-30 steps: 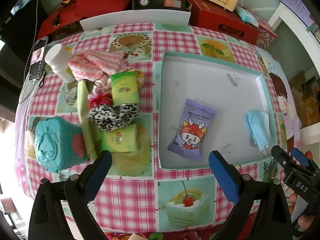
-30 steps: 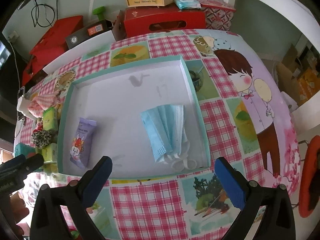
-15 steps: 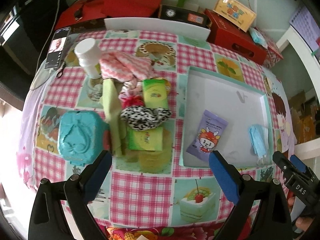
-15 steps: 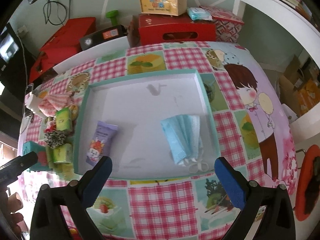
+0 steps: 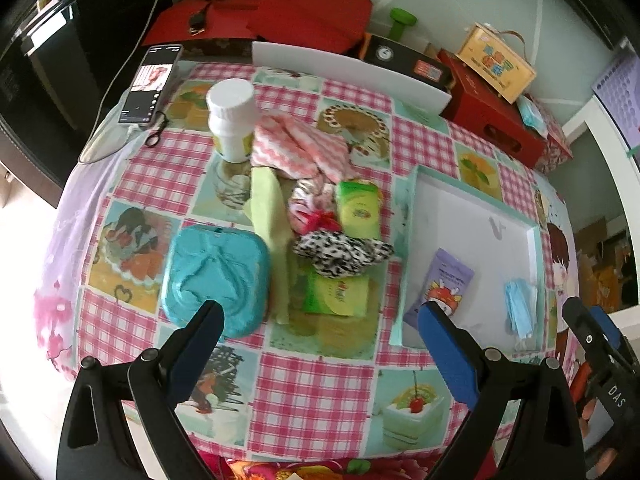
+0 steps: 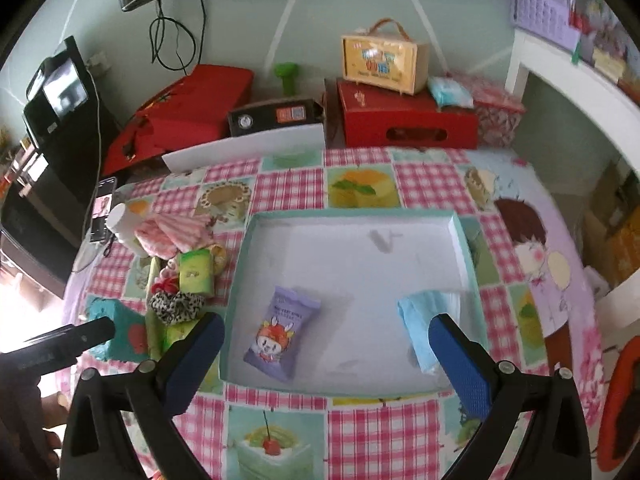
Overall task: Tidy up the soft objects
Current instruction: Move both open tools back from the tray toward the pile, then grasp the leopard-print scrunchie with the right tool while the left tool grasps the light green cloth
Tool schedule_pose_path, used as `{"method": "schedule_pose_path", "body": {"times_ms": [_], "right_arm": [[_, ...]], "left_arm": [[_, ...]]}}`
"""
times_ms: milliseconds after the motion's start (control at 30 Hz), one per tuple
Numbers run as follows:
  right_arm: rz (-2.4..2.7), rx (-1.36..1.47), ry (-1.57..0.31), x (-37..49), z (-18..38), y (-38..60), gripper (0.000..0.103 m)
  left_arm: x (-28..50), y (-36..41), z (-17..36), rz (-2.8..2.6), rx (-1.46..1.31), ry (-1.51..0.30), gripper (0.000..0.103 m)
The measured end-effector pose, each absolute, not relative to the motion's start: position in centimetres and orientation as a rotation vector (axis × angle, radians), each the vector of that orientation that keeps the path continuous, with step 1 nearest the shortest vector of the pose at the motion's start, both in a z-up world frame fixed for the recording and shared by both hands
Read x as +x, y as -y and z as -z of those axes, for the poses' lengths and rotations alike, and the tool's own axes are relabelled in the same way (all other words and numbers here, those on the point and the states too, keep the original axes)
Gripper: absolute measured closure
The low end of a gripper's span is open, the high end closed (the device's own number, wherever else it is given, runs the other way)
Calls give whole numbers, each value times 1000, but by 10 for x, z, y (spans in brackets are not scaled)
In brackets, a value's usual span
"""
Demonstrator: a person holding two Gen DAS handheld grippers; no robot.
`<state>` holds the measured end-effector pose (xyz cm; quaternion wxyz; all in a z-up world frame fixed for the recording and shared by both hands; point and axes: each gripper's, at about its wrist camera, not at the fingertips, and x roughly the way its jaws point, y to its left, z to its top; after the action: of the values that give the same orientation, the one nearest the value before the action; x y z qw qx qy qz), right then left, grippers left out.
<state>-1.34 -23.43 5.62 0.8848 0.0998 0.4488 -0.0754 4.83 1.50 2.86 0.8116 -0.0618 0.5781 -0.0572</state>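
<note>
A white tray with a teal rim point(image 5: 476, 192) point(image 6: 352, 216) holds a purple snack packet point(image 5: 440, 292) point(image 6: 280, 332) and a blue face mask point(image 5: 520, 308) point(image 6: 420, 316). Left of it lies a pile: a pink striped cloth point(image 5: 300, 148) point(image 6: 172, 232), a leopard scrunchie point(image 5: 340, 252) point(image 6: 176, 304), two green tissue packs point(image 5: 356, 204) point(image 5: 336, 292), a light green cloth point(image 5: 272, 216) and a teal wipes pack point(image 5: 216, 276). My left gripper point(image 5: 320, 344) is open and empty, above the table's front, before the pile. My right gripper point(image 6: 324, 348) is open and empty, over the tray's front edge.
A white bottle point(image 5: 232, 120) and a phone point(image 5: 150, 84) sit at the far left of the checked tablecloth point(image 5: 312, 392). Red boxes point(image 6: 404, 120), a black box point(image 6: 276, 116) and a yellow case point(image 6: 384, 60) stand behind the table. A white shelf point(image 6: 568, 80) is at right.
Both grippers have pulled back and up from the table; the left view has swung left toward the pile, the right view now takes in the whole tray. Nothing on the table moved.
</note>
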Motion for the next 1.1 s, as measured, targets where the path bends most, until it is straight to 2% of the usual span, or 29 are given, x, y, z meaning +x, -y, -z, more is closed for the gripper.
{"method": "schedule_pose_path", "body": {"times_ms": [667, 1100], "right_arm": [[-14, 121, -1015, 50, -25, 167, 0], [-144, 112, -1070, 72, 8, 118, 0]], "left_arm": [[110, -83, -13, 79, -207, -1288, 6], [143, -89, 4, 107, -153, -1349, 6]]}}
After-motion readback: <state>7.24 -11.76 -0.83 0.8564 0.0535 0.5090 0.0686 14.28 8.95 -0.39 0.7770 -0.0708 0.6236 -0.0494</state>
